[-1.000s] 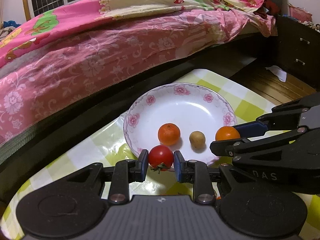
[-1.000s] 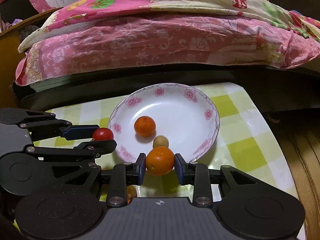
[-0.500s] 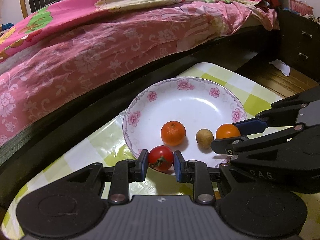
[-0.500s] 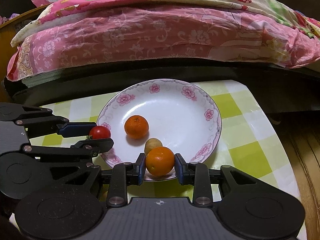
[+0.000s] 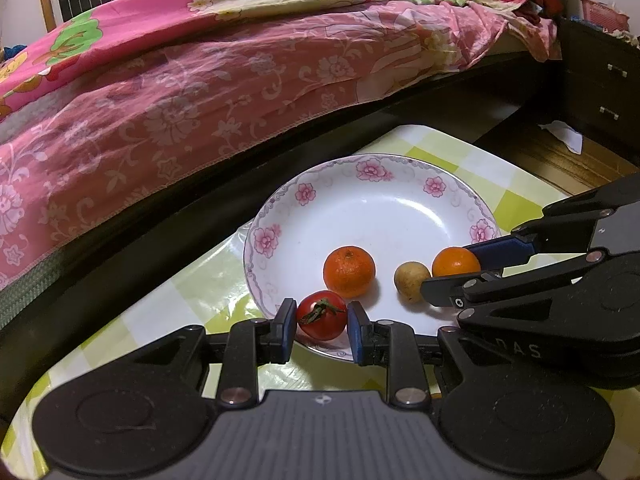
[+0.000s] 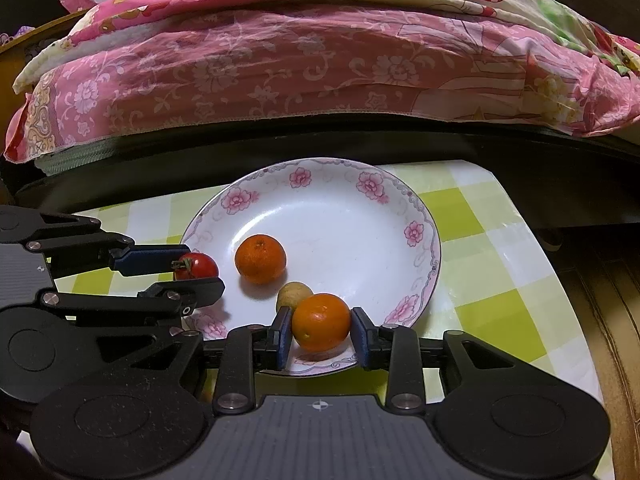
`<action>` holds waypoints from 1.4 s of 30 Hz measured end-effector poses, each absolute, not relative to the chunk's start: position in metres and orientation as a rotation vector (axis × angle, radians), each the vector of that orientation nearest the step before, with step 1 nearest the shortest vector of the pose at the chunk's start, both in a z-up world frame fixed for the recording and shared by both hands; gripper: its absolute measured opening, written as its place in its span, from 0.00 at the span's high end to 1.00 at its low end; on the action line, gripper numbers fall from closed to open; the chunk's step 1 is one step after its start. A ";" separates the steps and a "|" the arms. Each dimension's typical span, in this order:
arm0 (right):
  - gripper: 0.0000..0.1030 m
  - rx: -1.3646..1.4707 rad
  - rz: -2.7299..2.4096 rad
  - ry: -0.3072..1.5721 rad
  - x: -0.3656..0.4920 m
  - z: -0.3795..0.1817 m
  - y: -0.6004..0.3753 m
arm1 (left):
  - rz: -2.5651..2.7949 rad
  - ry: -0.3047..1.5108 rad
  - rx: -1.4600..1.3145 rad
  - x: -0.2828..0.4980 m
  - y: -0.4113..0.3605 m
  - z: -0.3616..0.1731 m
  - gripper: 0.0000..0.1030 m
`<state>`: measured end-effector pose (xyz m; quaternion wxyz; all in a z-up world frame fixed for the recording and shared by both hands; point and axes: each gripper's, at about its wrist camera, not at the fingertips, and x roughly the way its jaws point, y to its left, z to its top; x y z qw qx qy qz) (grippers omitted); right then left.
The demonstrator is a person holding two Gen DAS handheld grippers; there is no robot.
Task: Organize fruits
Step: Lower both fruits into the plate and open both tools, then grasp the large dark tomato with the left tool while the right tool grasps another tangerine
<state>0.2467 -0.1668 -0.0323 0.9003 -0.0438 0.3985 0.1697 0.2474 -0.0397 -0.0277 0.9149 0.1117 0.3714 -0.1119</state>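
A white plate with pink flowers sits on the checked tablecloth. An orange and a small tan fruit lie in it. My left gripper has a red tomato between its pads over the plate's near rim, with small gaps showing. My right gripper has a second orange between its pads over the plate, with small gaps at each side.
A bed with pink floral bedding runs close behind the table. A dark cabinet with drawers stands at the right over wooden floor. The table edge drops off to the right.
Both grippers moved forward over the plate. Their jaws have widened slightly around the tomato and the orange, which now sit lower in the plate.
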 end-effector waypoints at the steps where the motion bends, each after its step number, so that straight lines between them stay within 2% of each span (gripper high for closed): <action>1: 0.71 -0.094 0.350 0.823 0.247 -0.032 -0.167 | -0.229 0.764 0.232 0.247 -0.040 -0.027 0.66; 25: 0.69 -0.061 0.322 0.778 0.244 -0.015 -0.177 | -0.218 0.728 0.220 0.238 -0.034 -0.016 0.65; 42: 0.69 -0.051 0.362 0.786 0.211 -0.007 -0.174 | -0.221 0.735 0.208 0.210 -0.017 -0.008 0.64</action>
